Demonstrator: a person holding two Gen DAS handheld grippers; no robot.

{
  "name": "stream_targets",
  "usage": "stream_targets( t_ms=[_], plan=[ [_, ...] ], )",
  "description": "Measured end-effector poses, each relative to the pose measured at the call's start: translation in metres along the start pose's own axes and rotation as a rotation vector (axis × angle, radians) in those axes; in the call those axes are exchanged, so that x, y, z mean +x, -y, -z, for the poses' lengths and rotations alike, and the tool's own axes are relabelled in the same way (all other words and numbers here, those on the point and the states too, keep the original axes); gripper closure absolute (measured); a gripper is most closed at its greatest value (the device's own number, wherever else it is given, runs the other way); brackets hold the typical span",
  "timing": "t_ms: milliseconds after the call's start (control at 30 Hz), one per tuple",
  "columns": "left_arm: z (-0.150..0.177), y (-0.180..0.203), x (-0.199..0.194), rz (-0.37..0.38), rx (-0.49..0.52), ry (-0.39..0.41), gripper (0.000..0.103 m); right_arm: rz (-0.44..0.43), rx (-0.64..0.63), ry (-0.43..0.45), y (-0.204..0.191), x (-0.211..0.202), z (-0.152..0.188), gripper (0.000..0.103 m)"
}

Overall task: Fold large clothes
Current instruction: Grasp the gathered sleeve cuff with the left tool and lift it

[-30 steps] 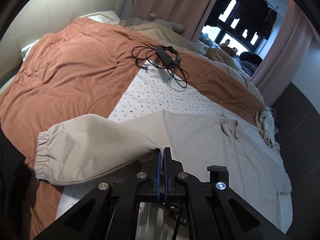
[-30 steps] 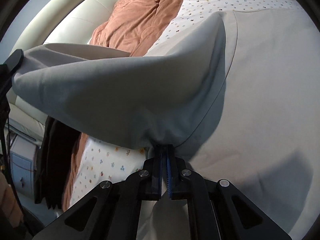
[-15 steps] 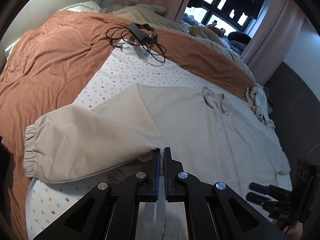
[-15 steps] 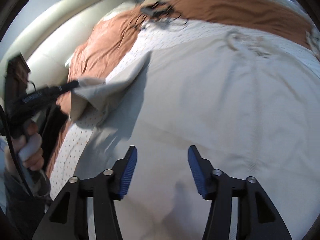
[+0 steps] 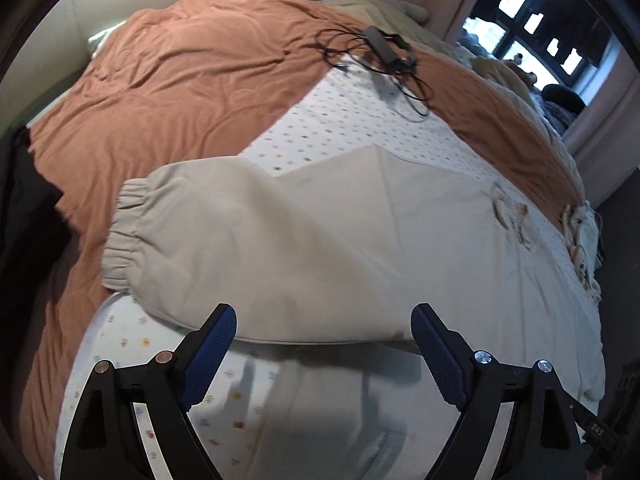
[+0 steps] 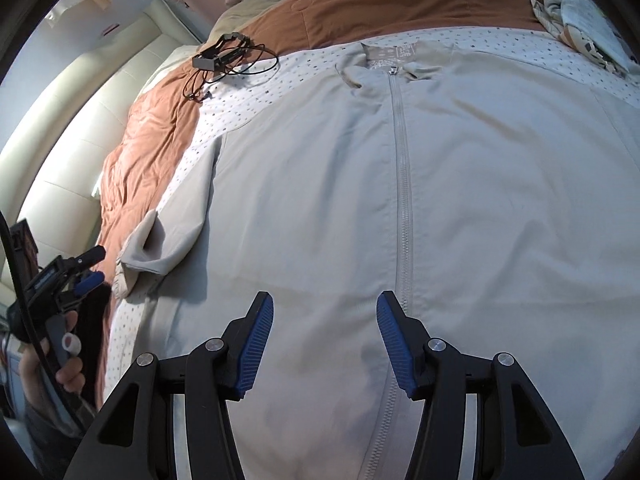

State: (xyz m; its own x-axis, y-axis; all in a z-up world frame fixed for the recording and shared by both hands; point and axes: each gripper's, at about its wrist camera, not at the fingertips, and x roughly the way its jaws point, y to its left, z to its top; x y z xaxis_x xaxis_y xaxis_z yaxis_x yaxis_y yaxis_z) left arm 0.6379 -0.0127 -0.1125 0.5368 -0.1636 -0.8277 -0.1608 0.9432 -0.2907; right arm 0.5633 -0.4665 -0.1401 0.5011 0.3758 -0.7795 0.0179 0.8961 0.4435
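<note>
Jacket laid flat on the sheet at the bed's near edge, zipper up, sleeve folded over its left side. Charger with cable placed behind, toward the blanket. Crumpled cloth at far right edge.

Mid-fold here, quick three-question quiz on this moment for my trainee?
1. True or false: the jacket lies zipped, front up.
2. What lies on the orange blanket at the far side?
A. black cable bundle
B. a shoe
C. a book
3. Is the sleeve pinched by the left gripper?

Key:
1. True.
2. A, the cable bundle.
3. No; the jaws are opening, sleeve lying free beyond them.
</note>
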Motion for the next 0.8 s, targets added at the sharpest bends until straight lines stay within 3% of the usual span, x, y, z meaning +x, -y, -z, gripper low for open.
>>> stream_targets(
  t_ms=[267,300,367,533,700,800],
  plan=[
    [0.0,-0.072,0.026,-0.199,-0.111,-0.01,0.015,-0.036,0.017,0.003,0.0,-0.004,0.002,0.047],
    [0.0,-0.075,0.03,-0.22,-0.097,-0.011,0.016,-0.04,0.02,0.001,0.0,-0.003,0.002,0.045],
    [-0.002,-0.082,0.038,-0.261,-0.075,-0.006,0.016,-0.048,0.027,0.002,0.001,-0.004,0.003,0.031],
    [-0.007,-0.098,0.061,-0.319,-0.078,-0.029,0.019,-0.1,0.051,0.0,0.004,-0.005,0.001,0.027],
    [-0.013,-0.107,0.073,-0.361,-0.034,-0.009,0.019,-0.084,0.068,-0.021,0.006,0.001,0.004,0.026],
    [-0.017,-0.117,0.074,-0.362,-0.05,-0.006,0.03,-0.087,0.077,-0.017,0.008,-0.001,0.004,0.026]
  ],
)
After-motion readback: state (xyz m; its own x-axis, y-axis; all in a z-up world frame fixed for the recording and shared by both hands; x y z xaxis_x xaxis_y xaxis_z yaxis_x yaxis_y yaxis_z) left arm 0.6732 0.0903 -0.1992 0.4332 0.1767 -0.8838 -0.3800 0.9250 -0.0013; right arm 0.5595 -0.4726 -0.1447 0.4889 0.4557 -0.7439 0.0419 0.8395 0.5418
